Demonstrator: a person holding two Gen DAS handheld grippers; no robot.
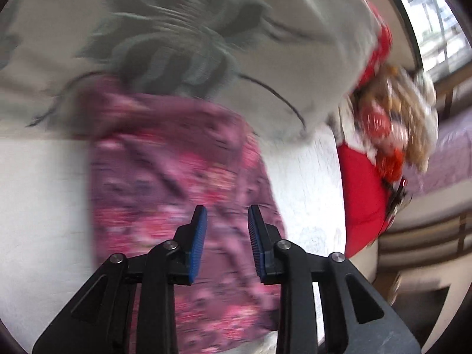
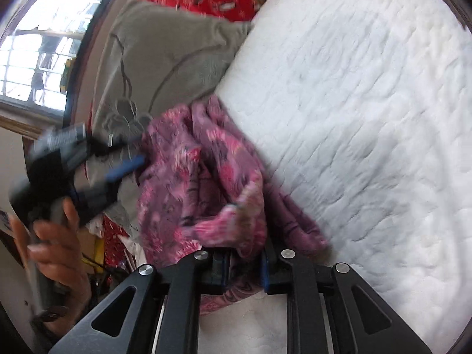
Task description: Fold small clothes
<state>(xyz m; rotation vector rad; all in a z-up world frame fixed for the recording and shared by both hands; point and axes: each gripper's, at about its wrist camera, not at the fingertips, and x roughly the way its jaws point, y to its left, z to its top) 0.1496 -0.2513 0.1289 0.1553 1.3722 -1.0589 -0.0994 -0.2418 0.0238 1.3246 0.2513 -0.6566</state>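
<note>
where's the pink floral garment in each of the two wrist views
Left wrist view: the pink floral garment fills the lower centre, beyond the open left gripper.
Right wrist view: it is bunched at centre, a fold between the fingers of the right gripper.
Shared landmark: the grey embroidered cushion behind the garment.

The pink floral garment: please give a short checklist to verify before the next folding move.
1. Right tongs grip the pink floral garment: ok, cloth is bunched between the pads.
2. Left tongs free and open: ok, nothing between the pads.
3. Left tongs positioned over the garment: ok.
4. Garment lying flat: not ok, it is crumpled in the right wrist view.
5. White quilt has room beside the grey pillow: ok.
6. Edges aligned: cannot tell, blurred.
</note>
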